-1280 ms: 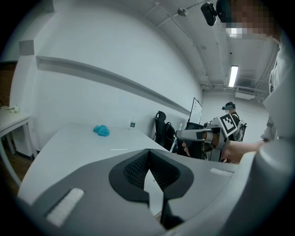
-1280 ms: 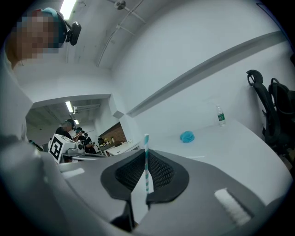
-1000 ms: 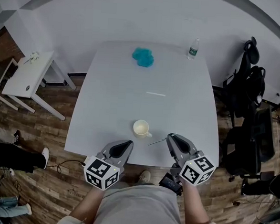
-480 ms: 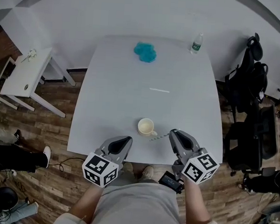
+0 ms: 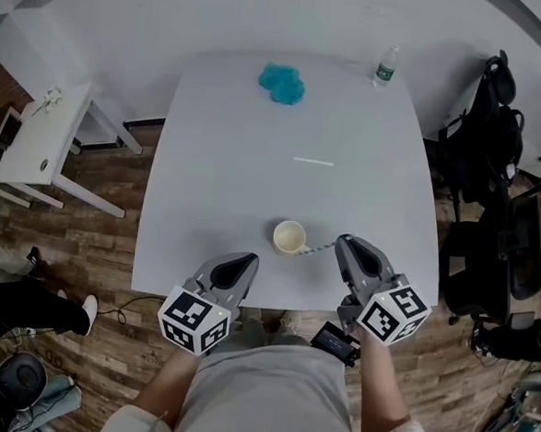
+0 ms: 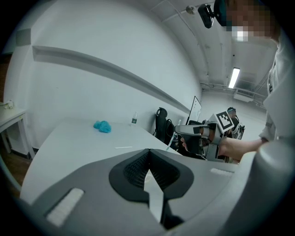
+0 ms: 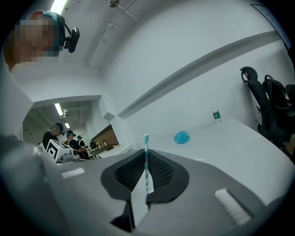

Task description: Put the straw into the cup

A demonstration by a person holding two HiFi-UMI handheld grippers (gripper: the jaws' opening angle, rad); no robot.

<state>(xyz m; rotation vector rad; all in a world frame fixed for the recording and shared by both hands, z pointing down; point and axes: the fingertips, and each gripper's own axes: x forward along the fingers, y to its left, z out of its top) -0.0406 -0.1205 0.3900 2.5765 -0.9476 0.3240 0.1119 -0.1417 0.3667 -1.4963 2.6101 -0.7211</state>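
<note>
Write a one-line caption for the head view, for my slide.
Right gripper holds a striped straw beside the white cup on the table; left gripper is shut.

Hidden / unreadable bits:
straw (image 5: 319, 248) near end buried in right gripper (image 5: 345, 246); bottle (image 5: 384, 67) label too small to read; thin white stick (image 5: 312, 162) unidentifiable; legs (image 5: 10, 301) cropped left.

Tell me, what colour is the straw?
Teal and white stripes run along the straw; they show clearest in the right gripper view.
</note>
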